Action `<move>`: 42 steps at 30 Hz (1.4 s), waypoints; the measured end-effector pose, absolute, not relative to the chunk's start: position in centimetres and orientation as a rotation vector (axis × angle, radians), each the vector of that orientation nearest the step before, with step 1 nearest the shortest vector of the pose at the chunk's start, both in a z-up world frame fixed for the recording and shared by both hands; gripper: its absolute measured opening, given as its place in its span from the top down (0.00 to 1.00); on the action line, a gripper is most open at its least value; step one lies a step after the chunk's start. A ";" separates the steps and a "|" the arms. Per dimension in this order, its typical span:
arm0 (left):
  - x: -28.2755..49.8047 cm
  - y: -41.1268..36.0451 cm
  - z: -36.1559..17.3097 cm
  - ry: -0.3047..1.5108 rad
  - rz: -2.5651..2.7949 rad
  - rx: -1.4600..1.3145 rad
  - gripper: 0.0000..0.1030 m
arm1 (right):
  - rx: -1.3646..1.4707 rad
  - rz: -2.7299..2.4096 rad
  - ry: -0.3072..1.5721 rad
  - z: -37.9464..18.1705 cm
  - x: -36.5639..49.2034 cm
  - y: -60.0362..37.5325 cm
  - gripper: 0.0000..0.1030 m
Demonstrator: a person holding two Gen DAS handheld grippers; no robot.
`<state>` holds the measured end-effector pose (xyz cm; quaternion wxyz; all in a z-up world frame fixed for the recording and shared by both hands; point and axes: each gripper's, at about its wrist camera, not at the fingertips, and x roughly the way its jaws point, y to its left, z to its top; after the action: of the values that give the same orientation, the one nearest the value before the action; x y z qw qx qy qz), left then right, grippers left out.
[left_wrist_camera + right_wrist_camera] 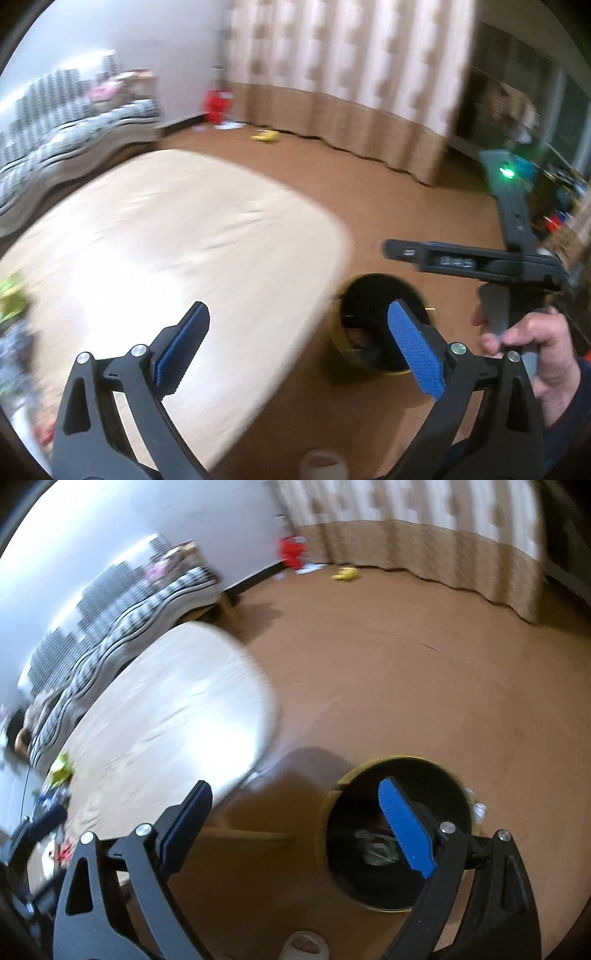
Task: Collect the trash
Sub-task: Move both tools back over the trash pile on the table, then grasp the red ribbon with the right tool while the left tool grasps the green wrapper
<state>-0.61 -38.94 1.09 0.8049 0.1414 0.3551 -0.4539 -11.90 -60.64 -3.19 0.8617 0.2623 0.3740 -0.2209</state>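
Observation:
A yellow trash bin [341,341] with a black liner stands on the brown floor beside a pale wooden table [166,240]. Crumpled trash lies at its bottom [373,845]. My left gripper [298,310] hangs open and empty over the table's edge, its right finger over the bin's mouth. My right gripper [294,786] is also open and empty, its right finger over the bin [334,794]. A green wrapper [61,770] lies at the table's far left [11,295]. A hand [546,354] holds the right gripper's handle.
A striped sofa [74,125] runs behind the table, and a curtain [351,92] hangs along the far wall. A red object [218,105] and a yellow one [266,136] sit on the floor by the curtain. Blurred clutter [55,812] crowds the table's left end.

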 end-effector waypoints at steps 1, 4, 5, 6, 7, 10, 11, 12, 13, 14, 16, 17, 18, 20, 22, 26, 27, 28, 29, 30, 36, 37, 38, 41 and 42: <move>0.3 -36.9 1.3 0.761 -0.925 0.298 0.08 | 0.533 -0.440 0.788 -2.8 -10.9 -59.4 0.14; 3.1 -29.6 1.9 0.761 -0.768 0.271 0.08 | 0.465 -0.337 0.806 -1.4 -7.0 -54.3 0.14; 4.2 -26.4 2.1 0.767 -0.710 0.250 0.08 | 0.441 -0.298 0.813 -1.0 -5.6 -52.3 0.14; 4.7 -24.4 2.3 0.774 -0.676 0.233 0.08 | 0.422 -0.268 0.819 -0.7 -4.6 -50.7 0.14; 5.2 -22.5 2.5 0.781 -0.641 0.218 0.08 | 0.395 -0.228 0.830 -0.4 -3.4 -48.5 0.14; 6.8 -16.2 2.5 0.795 -0.529 0.182 0.08 | 0.323 -0.141 0.854 -0.1 -0.6 -43.1 0.14; 7.3 -13.9 2.3 0.803 -0.495 0.168 0.08 | 0.299 -0.112 0.862 0.0 0.3 -41.3 0.14; 7.4 -12.7 2.3 0.809 -0.480 0.158 0.08 | 0.273 -0.074 0.872 -0.1 1.3 -39.1 0.14; 7.7 -11.1 2.1 0.823 -0.460 0.143 0.08 | 0.256 -0.049 0.881 -0.2 2.0 -37.6 0.14; 7.9 -10.2 2.0 0.833 -0.449 0.135 0.08 | 0.236 -0.023 0.891 -0.3 2.7 -36.0 0.14; 8.1 -7.3 1.5 0.850 -0.425 0.114 0.08 | 0.197 0.021 0.908 -0.7 3.7 -32.7 0.14; 8.2 -6.2 1.5 0.852 -0.421 0.108 0.08 | 0.181 0.039 0.913 -0.7 4.1 -31.3 0.14; 8.4 -4.9 1.5 0.850 -0.413 0.101 0.08 | 0.156 0.064 0.919 -0.9 4.7 -29.7 0.14; 8.4 -3.4 1.6 0.846 -0.399 0.090 0.08 | 0.125 0.094 0.927 -1.1 5.6 -27.6 0.14; 8.7 -2.1 1.5 0.848 -0.388 0.076 0.08 | 0.098 0.115 0.936 -1.3 6.2 -26.0 0.14; 9.5 -0.6 1.1 0.861 -0.372 0.050 0.08 | 0.046 0.126 0.971 -2.7 7.5 -23.8 0.14; 9.5 -0.3 1.0 0.864 -0.372 0.045 0.08 | 0.042 0.129 0.979 -3.1 7.8 -23.6 0.14; 9.7 0.0 0.8 0.869 -0.374 0.039 0.08 | 0.035 0.133 0.991 -3.6 8.1 -23.3 0.14; 9.9 0.0 0.7 0.872 -0.377 0.035 0.08 | 0.027 0.135 1.004 -4.1 8.3 -23.0 0.14; 10.0 0.1 0.6 0.877 -0.380 0.031 0.08 | 0.019 0.135 1.015 -4.6 8.4 -22.8 0.14; 10.5 -0.5 0.2 0.892 -0.407 0.025 0.08 | -0.021 0.101 1.037 -6.6 8.7 -22.6 0.17; 10.5 -0.6 0.2 0.891 -0.412 0.028 0.08 | -0.032 0.097 1.033 -6.6 8.5 -22.7 0.22; 10.4 -0.9 0.1 0.892 -0.416 0.031 0.08 | -0.041 0.095 1.028 -6.6 8.5 -22.7 0.31; 10.4 -1.7 -0.3 0.901 -0.426 0.044 0.08 | -0.034 0.100 1.015 -6.3 8.3 -22.8 0.49; 10.5 -2.1 -0.5 0.908 -0.429 0.053 0.08 | -0.029 0.104 1.013 -6.2 8.2 -23.0 0.57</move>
<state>10.45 -2.15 -0.52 0.8763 0.0252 0.4350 -0.2055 8.20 -22.99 -6.18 0.8731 -0.0139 0.4849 0.0499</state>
